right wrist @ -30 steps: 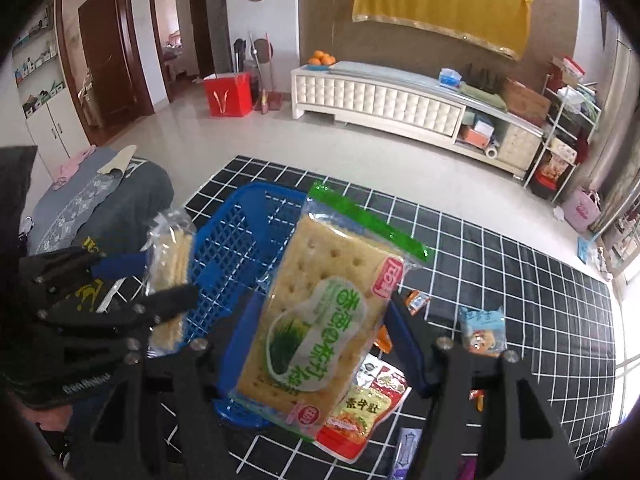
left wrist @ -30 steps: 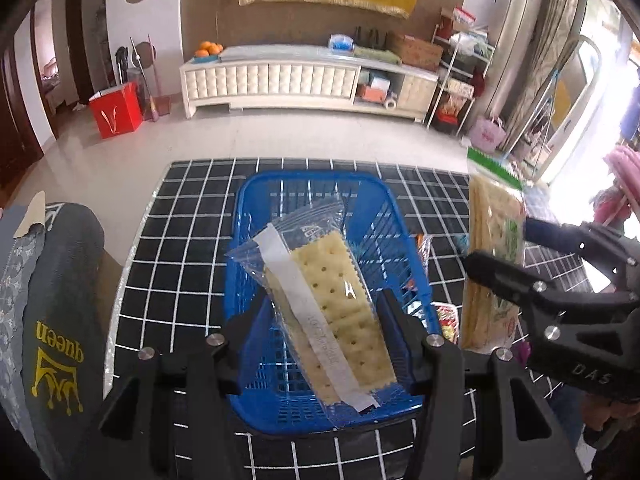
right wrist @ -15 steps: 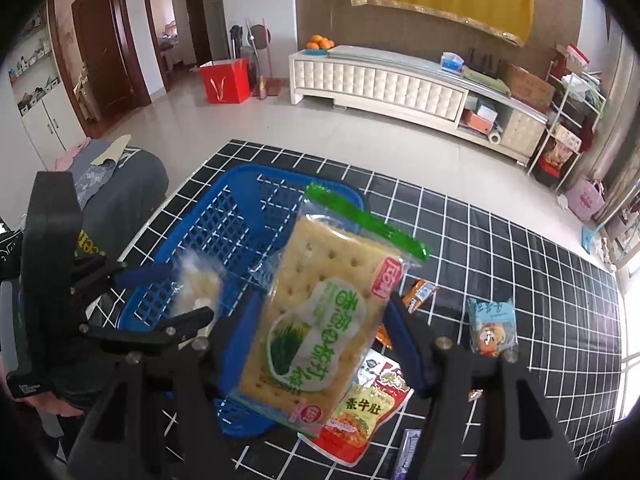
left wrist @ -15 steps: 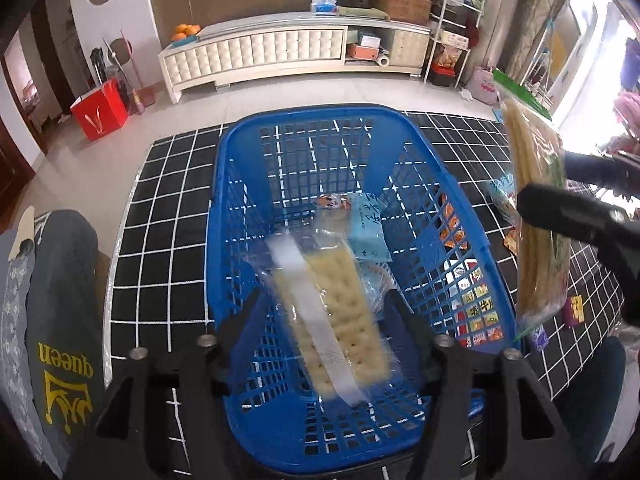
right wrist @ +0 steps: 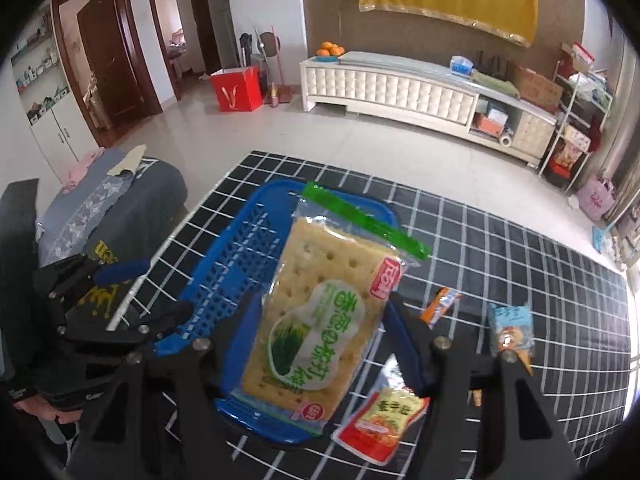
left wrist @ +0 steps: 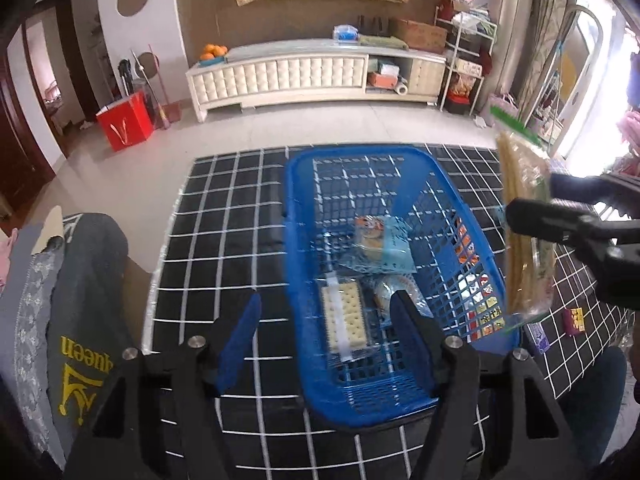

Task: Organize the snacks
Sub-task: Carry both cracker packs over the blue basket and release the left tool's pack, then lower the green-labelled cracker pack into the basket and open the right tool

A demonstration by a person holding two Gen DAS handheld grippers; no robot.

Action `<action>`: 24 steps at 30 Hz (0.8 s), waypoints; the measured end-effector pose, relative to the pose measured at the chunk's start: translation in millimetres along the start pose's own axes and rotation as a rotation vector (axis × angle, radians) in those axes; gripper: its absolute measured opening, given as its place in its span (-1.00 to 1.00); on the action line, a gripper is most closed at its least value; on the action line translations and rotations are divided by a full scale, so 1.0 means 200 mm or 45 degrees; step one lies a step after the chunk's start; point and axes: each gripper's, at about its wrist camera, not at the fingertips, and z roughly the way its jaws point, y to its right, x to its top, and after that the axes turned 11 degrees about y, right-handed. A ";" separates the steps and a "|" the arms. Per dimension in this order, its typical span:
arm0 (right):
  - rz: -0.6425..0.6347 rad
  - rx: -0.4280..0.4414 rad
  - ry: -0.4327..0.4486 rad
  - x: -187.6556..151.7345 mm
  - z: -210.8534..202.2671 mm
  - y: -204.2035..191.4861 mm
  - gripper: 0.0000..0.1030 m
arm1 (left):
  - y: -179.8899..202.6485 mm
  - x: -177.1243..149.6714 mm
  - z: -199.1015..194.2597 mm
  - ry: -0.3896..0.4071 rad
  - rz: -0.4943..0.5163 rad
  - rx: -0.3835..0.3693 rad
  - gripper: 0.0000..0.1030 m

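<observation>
A blue plastic basket (left wrist: 296, 240) stands on the black grid cloth. In it lies a clear-wrapped cracker pack (left wrist: 346, 322) beside a light blue packet (left wrist: 394, 248) and other small snacks. My left gripper (left wrist: 326, 320) hovers open above the basket's near end, holding nothing. My right gripper (right wrist: 320, 336) is shut on a green-topped cracker pack (right wrist: 320, 320), held upright over the basket's (right wrist: 240, 264) right rim. That pack (left wrist: 524, 240) shows edge-on at the right of the left wrist view. The left gripper (right wrist: 148, 294) appears at the left of the right wrist view.
Loose snacks lie on the cloth right of the basket: a red packet (right wrist: 380, 420), an orange one (right wrist: 440, 300), a light blue one (right wrist: 510, 328). A grey cushion printed "queen" (left wrist: 80, 320) sits at the cloth's left edge. Tiled floor lies beyond.
My left gripper has opened and let go of the clear-wrapped cracker pack, which now lies in the basket. The right gripper still holds its green-topped pack, a little nearer the basket.
</observation>
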 end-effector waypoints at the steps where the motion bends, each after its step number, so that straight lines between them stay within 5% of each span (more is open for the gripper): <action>1: 0.004 0.009 -0.007 0.00 0.02 -0.02 0.29 | -0.02 0.00 -0.01 0.007 -0.011 0.008 0.26; 12: 0.073 0.028 -0.126 -0.04 0.32 -0.15 0.28 | -0.30 -0.04 -0.04 0.021 -0.172 0.034 0.26; 24: 0.033 0.027 -0.279 -0.14 0.54 -0.26 0.26 | -0.37 -0.09 0.11 -0.039 -0.217 -0.011 0.26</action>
